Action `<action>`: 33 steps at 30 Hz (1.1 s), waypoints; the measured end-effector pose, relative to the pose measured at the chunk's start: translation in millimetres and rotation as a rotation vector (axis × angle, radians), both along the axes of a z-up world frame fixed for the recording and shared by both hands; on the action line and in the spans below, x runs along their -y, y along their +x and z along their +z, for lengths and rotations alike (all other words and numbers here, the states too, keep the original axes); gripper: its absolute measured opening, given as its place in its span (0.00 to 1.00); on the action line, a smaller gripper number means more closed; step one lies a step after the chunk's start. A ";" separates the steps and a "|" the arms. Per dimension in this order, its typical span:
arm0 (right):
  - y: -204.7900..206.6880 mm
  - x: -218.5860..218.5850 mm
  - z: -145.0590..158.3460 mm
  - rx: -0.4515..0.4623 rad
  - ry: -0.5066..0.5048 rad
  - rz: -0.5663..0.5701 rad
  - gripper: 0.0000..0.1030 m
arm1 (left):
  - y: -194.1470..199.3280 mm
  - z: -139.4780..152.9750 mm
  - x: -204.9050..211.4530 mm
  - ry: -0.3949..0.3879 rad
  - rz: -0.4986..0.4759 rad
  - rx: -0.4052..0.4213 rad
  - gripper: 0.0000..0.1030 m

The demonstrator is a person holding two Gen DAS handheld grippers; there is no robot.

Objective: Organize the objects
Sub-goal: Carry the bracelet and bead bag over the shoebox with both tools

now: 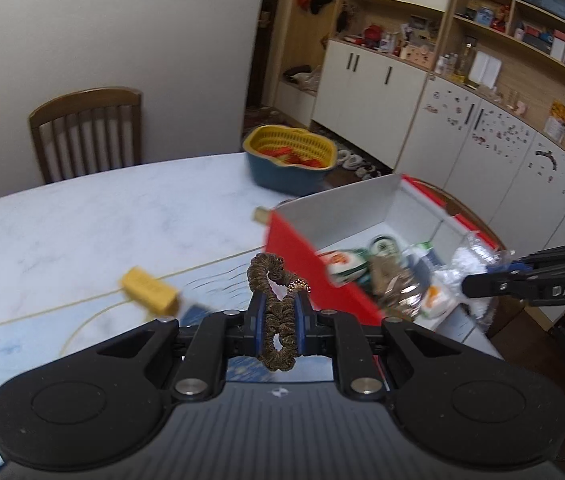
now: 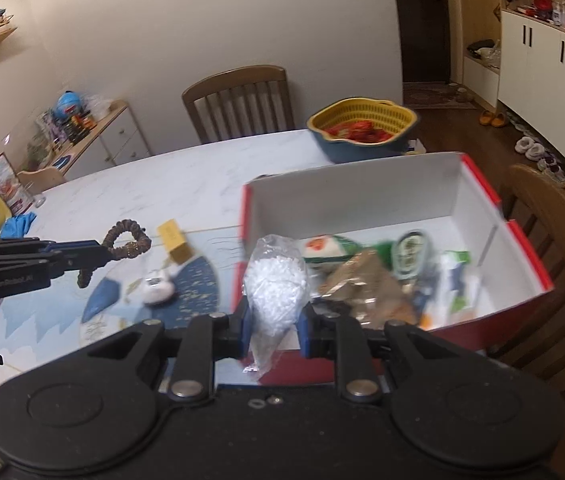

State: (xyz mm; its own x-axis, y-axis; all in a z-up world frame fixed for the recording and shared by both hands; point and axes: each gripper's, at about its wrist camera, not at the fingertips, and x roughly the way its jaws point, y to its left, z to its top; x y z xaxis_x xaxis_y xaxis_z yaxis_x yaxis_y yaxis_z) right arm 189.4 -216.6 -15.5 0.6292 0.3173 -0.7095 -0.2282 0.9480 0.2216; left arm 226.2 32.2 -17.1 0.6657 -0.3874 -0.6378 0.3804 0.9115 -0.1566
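Observation:
My left gripper [image 1: 278, 300] is shut on a brown scrunchie [image 1: 272, 280] with a gold bead band, held above the table just left of the red box [image 1: 302, 264]. The scrunchie also shows in the right wrist view [image 2: 128, 240]. My right gripper [image 2: 274, 312] is shut on a clear bag of white pellets [image 2: 276, 280], held over the near left corner of the red box [image 2: 530, 256]. The box is white inside and holds several packets and pouches [image 2: 366, 280].
A yellow block [image 1: 148, 290] and a small white object [image 2: 156, 288] lie on the blue placemat [image 2: 198, 284]. A blue and yellow basket [image 1: 290, 160] stands at the table's far edge. Wooden chairs [image 2: 242, 100] stand behind and right of the table.

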 end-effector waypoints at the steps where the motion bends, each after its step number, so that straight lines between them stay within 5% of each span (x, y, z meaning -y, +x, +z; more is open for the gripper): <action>1: 1.5 6.8 -0.8 0.000 0.000 -0.001 0.20 | 2.2 1.6 9.8 0.002 -0.010 0.005 0.14; 16: 26.2 88.2 -11.2 -0.003 -0.019 -0.037 0.20 | 49.2 -4.7 130.4 0.040 -0.117 0.008 0.14; 33: 71.4 115.9 -31.8 -0.051 -0.044 -0.006 0.20 | 116.3 -30.7 195.1 0.072 -0.162 -0.047 0.14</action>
State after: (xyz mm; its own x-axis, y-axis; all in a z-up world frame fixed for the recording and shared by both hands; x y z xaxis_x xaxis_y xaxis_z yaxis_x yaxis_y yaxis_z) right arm 260.8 -332.5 -47.3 0.5935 0.2814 -0.7540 -0.2119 0.9585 0.1909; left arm 342.5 -162.9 -47.7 0.5670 -0.4395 -0.6967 0.5167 0.8485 -0.1147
